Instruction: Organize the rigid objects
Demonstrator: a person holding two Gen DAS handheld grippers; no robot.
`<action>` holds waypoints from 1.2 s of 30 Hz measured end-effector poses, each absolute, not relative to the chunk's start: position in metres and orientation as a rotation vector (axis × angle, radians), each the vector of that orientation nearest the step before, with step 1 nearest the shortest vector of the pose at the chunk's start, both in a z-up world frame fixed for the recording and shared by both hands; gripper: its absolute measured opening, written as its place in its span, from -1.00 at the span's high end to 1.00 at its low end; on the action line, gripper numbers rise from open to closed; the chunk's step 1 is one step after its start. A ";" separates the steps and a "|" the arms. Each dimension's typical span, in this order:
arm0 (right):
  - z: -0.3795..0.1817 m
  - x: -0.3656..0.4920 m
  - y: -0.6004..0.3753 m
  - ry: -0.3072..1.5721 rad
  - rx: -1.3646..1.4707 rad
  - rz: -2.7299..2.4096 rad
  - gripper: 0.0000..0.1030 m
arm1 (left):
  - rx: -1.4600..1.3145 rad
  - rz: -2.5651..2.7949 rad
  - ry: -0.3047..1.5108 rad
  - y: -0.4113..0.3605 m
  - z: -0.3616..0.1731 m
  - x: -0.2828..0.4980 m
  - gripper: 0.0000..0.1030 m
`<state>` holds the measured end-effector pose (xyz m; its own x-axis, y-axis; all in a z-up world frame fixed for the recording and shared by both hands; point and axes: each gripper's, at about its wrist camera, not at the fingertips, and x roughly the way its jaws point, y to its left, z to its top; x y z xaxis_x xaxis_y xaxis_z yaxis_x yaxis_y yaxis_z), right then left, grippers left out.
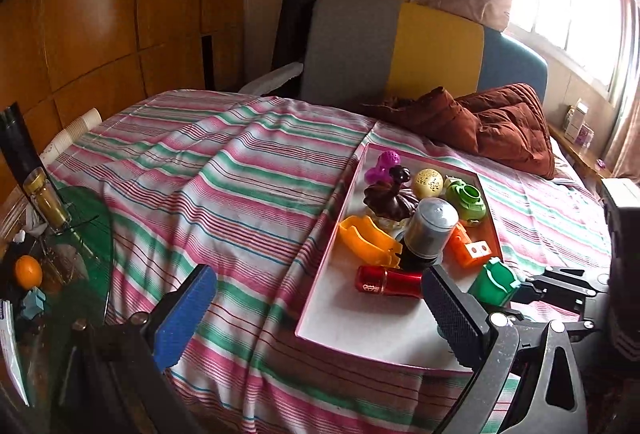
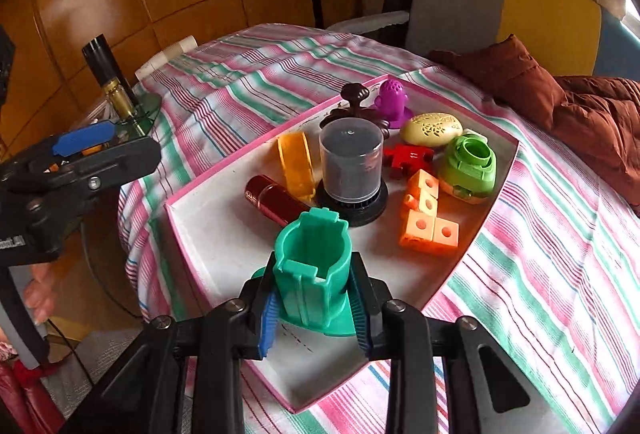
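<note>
nine objects already sit in the pink-rimmed tray (image 2: 500, 193); my right gripper (image 2: 314, 308) clamps a teal cup (image 2: 310, 270) over it. my left gripper (image 1: 320, 314) hangs open, empty.

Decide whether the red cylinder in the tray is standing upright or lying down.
Lying down: the red cylinder rests on its side on the tray, beside the upright clear-domed container.
</note>
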<state>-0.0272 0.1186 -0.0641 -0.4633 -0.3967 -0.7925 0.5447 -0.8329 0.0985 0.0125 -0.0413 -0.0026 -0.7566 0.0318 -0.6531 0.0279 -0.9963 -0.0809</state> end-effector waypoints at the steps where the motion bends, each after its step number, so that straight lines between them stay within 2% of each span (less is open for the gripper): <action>1: -0.065 -0.028 0.119 0.233 1.178 -2.293 0.41 | -1.089 2.934 -0.133 -0.041 -0.002 0.014 -1.00; 3: -0.067 -0.029 0.117 0.252 1.184 -2.307 0.41 | -1.084 2.928 -0.124 -0.039 -0.002 0.016 -1.00; 5: -0.068 -0.029 0.117 0.261 1.194 -2.329 0.25 | -1.102 2.928 -0.115 -0.037 -0.003 0.017 -1.00; 8: -0.068 -0.027 0.121 0.223 1.208 -2.356 0.16 | -1.145 2.914 -0.116 -0.037 -0.006 0.017 -1.00; 16: -0.057 -0.014 0.131 0.136 1.239 -2.435 0.11 | -1.128 2.865 -0.295 -0.050 -0.009 0.021 -1.00; 20: -0.049 -0.005 0.132 0.099 1.254 -2.503 -0.01 | -1.164 2.907 -0.249 -0.048 -0.009 0.021 -1.00; 26: -0.036 0.003 0.135 -0.023 1.272 -2.600 -0.06 | -1.190 2.934 -0.146 -0.042 -0.006 0.024 -1.00; 30: -0.031 0.006 0.138 -0.099 1.295 -2.655 -0.10 | -1.214 2.892 -0.158 -0.043 -0.003 0.025 -1.00; 36: -0.024 0.009 0.137 -0.062 1.312 -2.757 -0.14 | -1.199 2.917 -0.153 -0.040 0.004 0.029 -1.00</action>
<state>0.0094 0.1372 -0.0238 -0.6279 -0.0965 -0.7723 0.0618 -0.9953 0.0741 0.0288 -0.0403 0.0045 -0.7113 0.0224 -0.7025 0.0511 -0.9952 -0.0835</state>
